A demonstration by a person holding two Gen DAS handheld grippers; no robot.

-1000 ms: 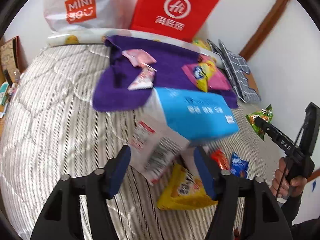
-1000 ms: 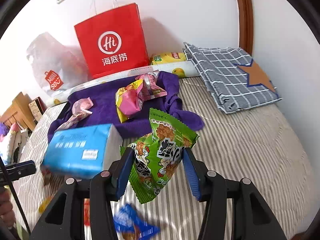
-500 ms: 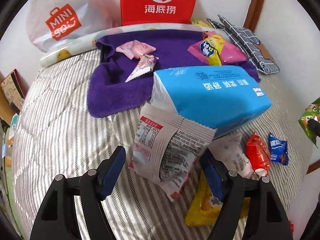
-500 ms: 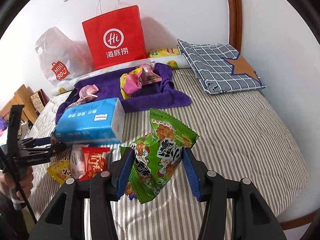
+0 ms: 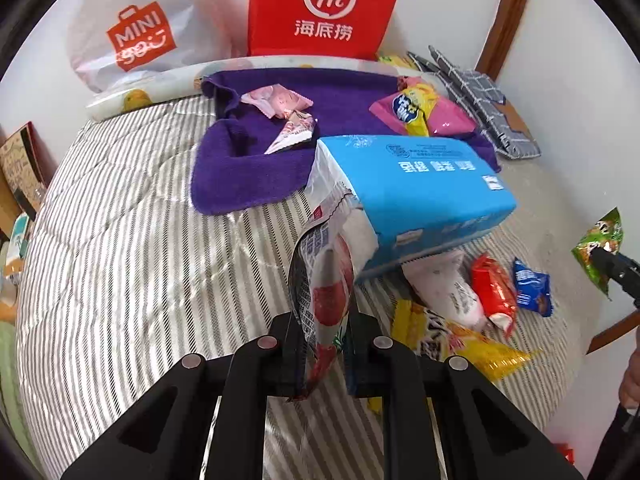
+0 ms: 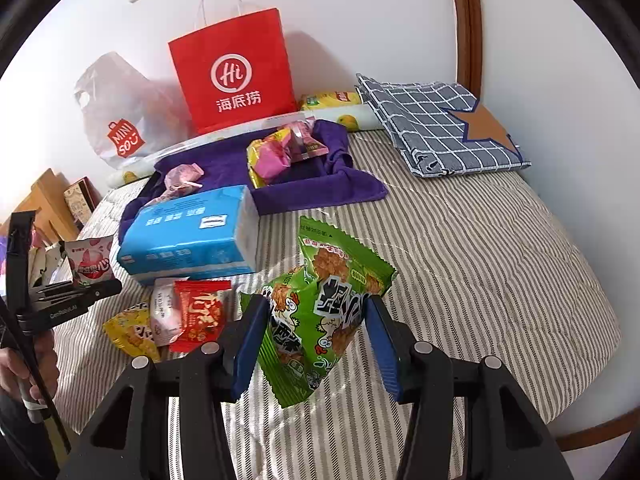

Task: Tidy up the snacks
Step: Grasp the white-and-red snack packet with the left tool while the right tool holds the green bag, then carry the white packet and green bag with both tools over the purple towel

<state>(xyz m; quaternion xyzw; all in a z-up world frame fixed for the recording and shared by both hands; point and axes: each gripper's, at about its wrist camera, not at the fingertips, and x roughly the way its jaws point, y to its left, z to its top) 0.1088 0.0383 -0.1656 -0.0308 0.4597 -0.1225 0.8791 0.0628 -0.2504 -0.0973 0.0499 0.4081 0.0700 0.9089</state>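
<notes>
The left gripper (image 5: 322,354) has just closed and pinches a white-and-red snack packet (image 5: 326,280), its long axis standing up, beside the blue tissue pack (image 5: 416,192). The right gripper (image 6: 316,344) pinches a green snack bag (image 6: 324,312) upright above the striped bed (image 6: 480,280). On the purple towel (image 5: 256,176) lie pink and yellow packets (image 5: 416,112).

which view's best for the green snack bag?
Right wrist view. The green snack bag fills the centre, printed front fully readable, clamped in the right gripper. The left wrist view catches only a small piece of it at the right edge.
</notes>
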